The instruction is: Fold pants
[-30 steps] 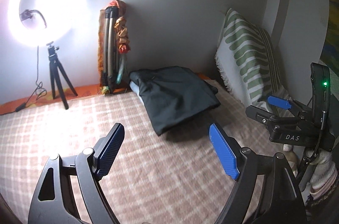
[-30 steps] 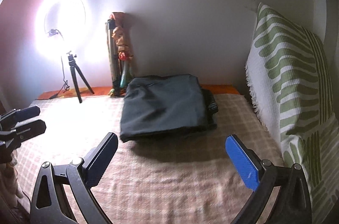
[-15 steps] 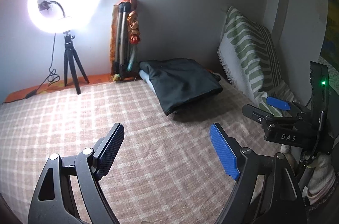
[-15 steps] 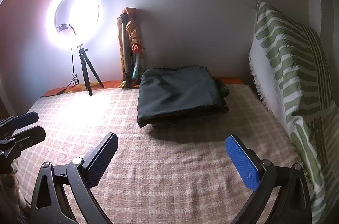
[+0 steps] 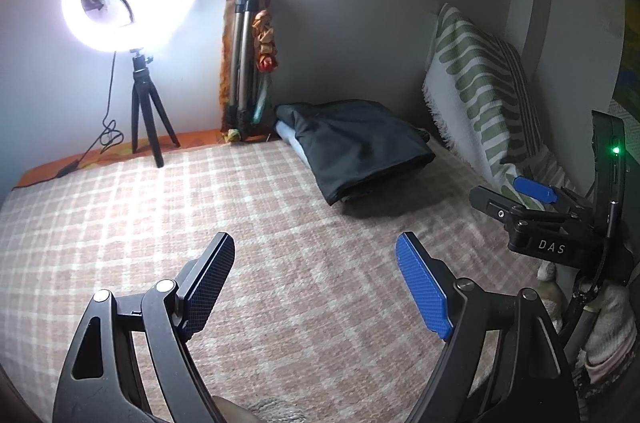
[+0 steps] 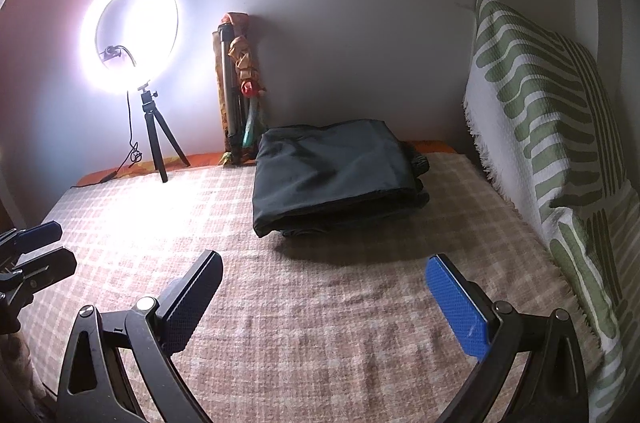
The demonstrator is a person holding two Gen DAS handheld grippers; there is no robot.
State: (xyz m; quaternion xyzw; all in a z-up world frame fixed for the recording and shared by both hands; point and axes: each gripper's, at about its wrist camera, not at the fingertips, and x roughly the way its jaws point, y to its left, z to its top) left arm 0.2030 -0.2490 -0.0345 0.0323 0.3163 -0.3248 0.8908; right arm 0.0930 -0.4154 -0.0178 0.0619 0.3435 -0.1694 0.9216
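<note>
Dark pants point(image 6: 334, 175), folded into a flat rectangular stack, lie on the bed point(image 6: 320, 323) near its far edge, toward the far right corner; one layer of dark cloth is draped over the top, with thicker folds showing beneath at the near and right sides. In the left wrist view the same stack point(image 5: 352, 147) shows a paler strip of fabric at its far left end. Bed cover is a pink and cream plaid weave, bare across the whole near half. Left hand-held gripper point(image 5: 316, 283): jaws spread wide, nothing between them, only plaid cover visible in the gap; it hangs over the near part of the bed, well short of the pants. Right hand-held gripper point(image 6: 324, 295): jaws likewise spread wide and empty, pointing toward the stack, well apart from it. Each gripper appears at the margin of the other's view, the two side by side over the near edge. A lit ring light point(image 6: 130, 31) on a small black tripod point(image 6: 160, 139) stands at the far left corner of the bed, its cable trailing left along the far edge. A folded metal tripod with orange cloth point(image 6: 236, 83) leans against the wall just left of the pants. A green and white patterned cushion point(image 6: 536, 127) stands upright along the right edge of the bed, close to the stack but not touching it
</note>
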